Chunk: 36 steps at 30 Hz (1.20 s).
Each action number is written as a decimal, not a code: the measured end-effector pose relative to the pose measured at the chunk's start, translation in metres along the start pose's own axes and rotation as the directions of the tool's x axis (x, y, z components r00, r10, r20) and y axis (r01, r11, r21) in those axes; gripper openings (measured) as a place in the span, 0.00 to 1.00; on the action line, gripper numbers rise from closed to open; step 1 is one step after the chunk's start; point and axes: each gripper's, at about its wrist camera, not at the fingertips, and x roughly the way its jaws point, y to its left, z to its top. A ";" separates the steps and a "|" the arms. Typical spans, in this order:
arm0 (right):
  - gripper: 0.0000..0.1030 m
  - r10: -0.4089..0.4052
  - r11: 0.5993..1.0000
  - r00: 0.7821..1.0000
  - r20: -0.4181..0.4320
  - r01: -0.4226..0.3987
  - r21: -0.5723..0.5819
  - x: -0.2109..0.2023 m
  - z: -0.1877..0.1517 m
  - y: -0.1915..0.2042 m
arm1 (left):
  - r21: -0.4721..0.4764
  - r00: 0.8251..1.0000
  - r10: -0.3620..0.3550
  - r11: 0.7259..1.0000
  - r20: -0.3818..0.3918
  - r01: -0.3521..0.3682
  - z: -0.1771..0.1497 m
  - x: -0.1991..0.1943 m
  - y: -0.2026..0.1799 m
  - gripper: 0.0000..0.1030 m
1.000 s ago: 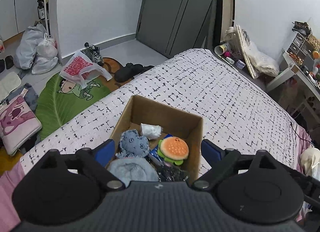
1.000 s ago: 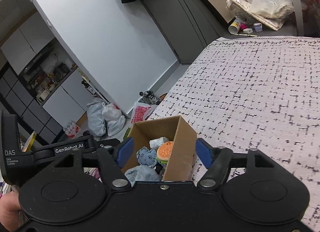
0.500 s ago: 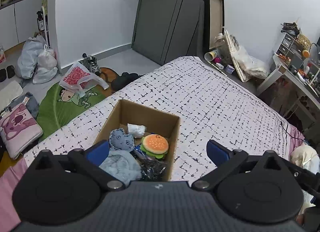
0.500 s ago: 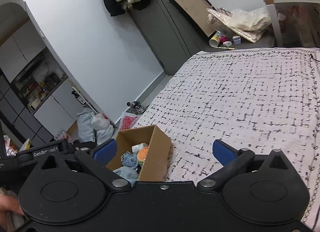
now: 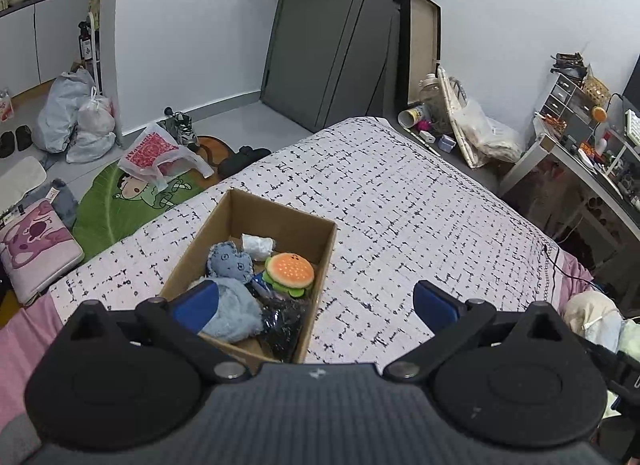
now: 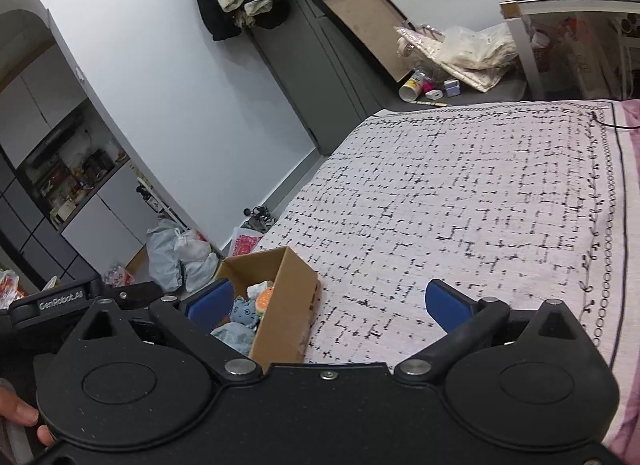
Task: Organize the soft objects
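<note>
Left wrist view looking steeply down over the cardboard box (image 5: pixel 256 265), right wrist view lower and further right, both sharing box and bed (image 6: pixel 460 201).

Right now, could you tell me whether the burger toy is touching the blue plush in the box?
Apart: the left wrist view shows a gap between the burger toy and the blue plush.

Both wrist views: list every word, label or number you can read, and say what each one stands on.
"GenRobot.AI": white letters on the black arm of the left tool, seen in the right wrist view.
Red and white plastic bag on the floor: red print, too blurred to read.
Can on the floor by the door: label too small to read.
Cardboard box on the bed: no print visible.
</note>
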 end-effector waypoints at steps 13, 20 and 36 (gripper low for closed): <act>1.00 -0.019 1.000 0.999 0.029 0.019 -0.005 -0.023 -0.009 -0.013 | 0.041 1.000 0.006 0.999 0.012 -0.007 -0.017 -0.022 -0.008 1.00; 1.00 -0.021 0.999 0.999 0.045 0.022 -0.029 -0.033 -0.019 -0.013 | 0.086 1.000 0.013 0.996 0.026 -0.015 -0.026 -0.031 -0.010 1.00; 1.00 -0.090 0.996 0.996 0.023 0.090 -0.007 -0.068 -0.045 -0.017 | 0.165 1.000 -0.004 0.986 -0.029 0.008 -0.053 -0.036 -0.017 1.00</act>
